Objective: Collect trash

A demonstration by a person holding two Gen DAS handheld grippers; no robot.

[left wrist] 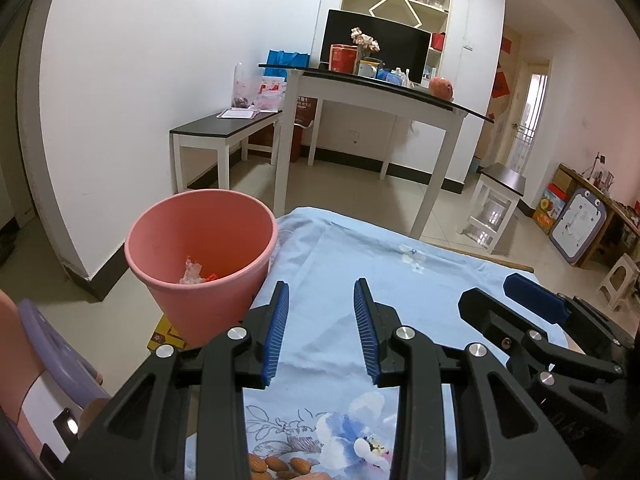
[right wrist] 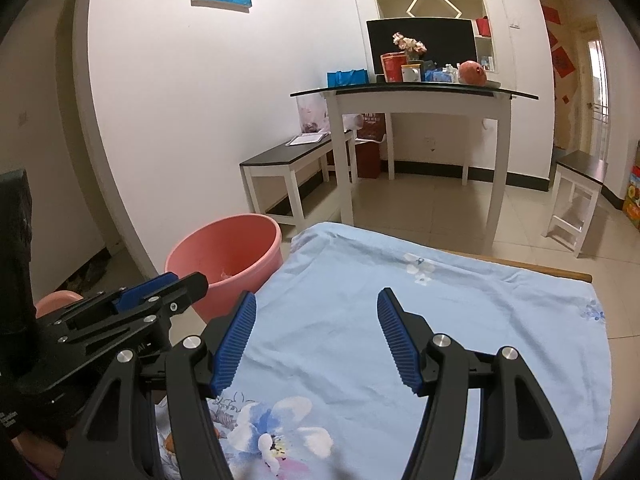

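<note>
Left gripper [left wrist: 320, 332]: jaws apart, nothing between the blue pads; hovers over the blue cloth.
Right gripper [right wrist: 316, 340]: jaws wider apart, empty; also above the cloth, just to the right of the left one.
Bin [left wrist: 200, 256]: pink bucket, upright, at the left edge of the desk, just beyond the left gripper's left finger.
Trash [left wrist: 194, 272]: crumpled pale scrap and a small orange piece lying at the bottom of the bin.
Almonds [left wrist: 280, 465]: several on the cloth at the near edge, partly hidden under the left gripper.
Obstructions: none between either gripper and the bin mouth.
Surface: desk covered by light blue floral cloth [right wrist: 400, 320], wrinkled; wooden edge [right wrist: 540, 270] shows at the far right.
Room: tiled floor; white table [right wrist: 416, 100] with dark top carrying a monitor, flowers and tins; low bench [right wrist: 288, 160] to its left; wall shelf above; stool [right wrist: 576, 184] to the right.
</note>
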